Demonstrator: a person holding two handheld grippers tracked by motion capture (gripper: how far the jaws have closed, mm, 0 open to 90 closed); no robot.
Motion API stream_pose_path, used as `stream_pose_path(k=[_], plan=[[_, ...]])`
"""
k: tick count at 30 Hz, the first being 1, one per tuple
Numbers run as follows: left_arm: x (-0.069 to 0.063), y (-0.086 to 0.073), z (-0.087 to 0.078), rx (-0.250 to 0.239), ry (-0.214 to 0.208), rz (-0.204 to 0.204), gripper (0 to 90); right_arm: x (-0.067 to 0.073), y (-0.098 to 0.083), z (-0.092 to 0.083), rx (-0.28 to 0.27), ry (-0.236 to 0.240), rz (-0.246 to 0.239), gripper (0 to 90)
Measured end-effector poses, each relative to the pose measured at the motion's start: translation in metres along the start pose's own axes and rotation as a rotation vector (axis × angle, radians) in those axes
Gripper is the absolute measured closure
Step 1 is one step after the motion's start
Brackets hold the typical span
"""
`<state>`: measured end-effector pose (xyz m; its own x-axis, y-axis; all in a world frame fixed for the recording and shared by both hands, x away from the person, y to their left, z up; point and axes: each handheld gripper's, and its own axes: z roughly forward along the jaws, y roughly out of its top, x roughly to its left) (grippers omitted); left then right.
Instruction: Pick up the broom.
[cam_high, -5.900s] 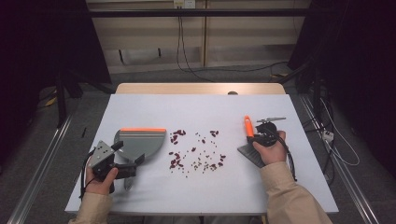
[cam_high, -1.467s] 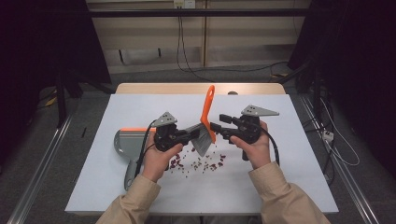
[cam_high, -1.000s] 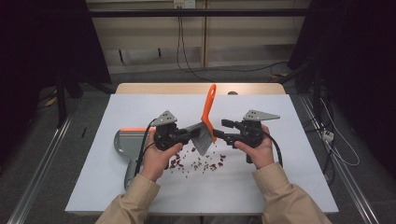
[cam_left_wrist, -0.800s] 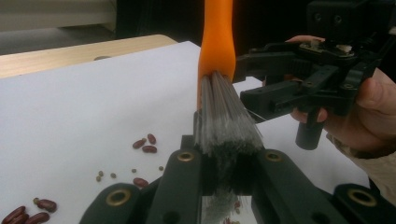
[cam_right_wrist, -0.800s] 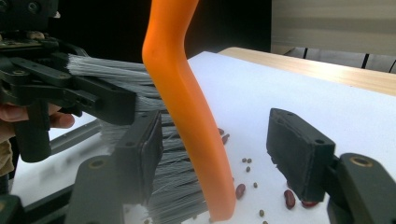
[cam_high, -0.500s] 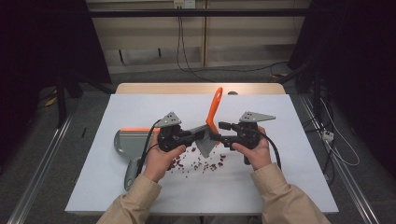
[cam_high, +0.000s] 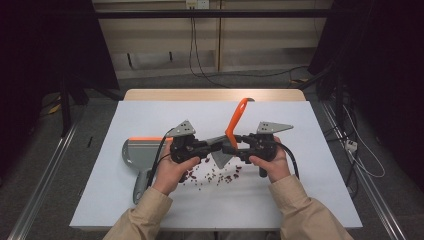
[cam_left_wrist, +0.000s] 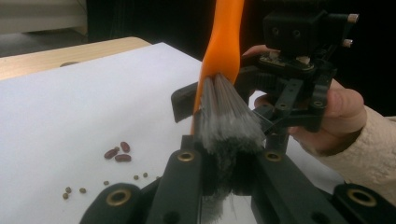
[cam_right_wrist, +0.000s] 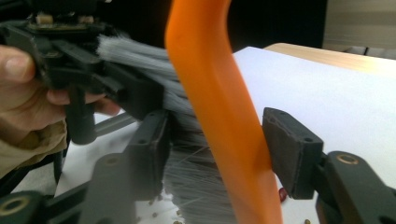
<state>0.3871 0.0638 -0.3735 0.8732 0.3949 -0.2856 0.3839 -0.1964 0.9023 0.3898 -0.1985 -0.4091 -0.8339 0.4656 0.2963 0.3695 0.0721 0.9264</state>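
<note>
The left gripper (cam_high: 212, 146) is clamped on the grey bristles (cam_left_wrist: 229, 112) of the hand brush (cam_high: 235, 125). Its orange handle (cam_right_wrist: 219, 116) rises up and away, passing between the right gripper (cam_right_wrist: 212, 154)'s jaws, which have just been closing, the right pad seemingly touching. Scattered beans (cam_high: 212, 175) lie below both grippers, the dustpan (cam_high: 137, 152) left of them, with open table all round.

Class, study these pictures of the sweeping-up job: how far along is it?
Done: the brush with orange handle and grey bristles is lifted off the white table. In hand: left tool clamps its bristles; right tool's jaws have just been closing round the handle. Left: red beans lie scattered; the grey dustpan looks empty.
</note>
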Motion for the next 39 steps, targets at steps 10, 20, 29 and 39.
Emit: stream_pose_path(k=[10, 20, 29, 39], plan=[[0.009, 0.003, -0.008, -0.046, 0.093, 0.0, 64.6, 0.006, 0.005, -0.005, 0.086, -0.01, -0.026, 69.9], [0.013, 0.003, -0.016, -0.008, 0.204, 0.032, 39.5, -0.009, 0.012, -0.035, 0.109, -0.185, 0.034, 70.1], [0.014, 0.004, -0.026, -0.014, 0.228, 0.05, 37.1, -0.024, 0.013, -0.063, 0.161, -0.334, 0.04, 70.1], [0.018, 0.005, -0.041, -0.021, 0.269, 0.06, 29.4, -0.029, 0.016, -0.095, 0.303, -0.482, 0.037, 70.1]])
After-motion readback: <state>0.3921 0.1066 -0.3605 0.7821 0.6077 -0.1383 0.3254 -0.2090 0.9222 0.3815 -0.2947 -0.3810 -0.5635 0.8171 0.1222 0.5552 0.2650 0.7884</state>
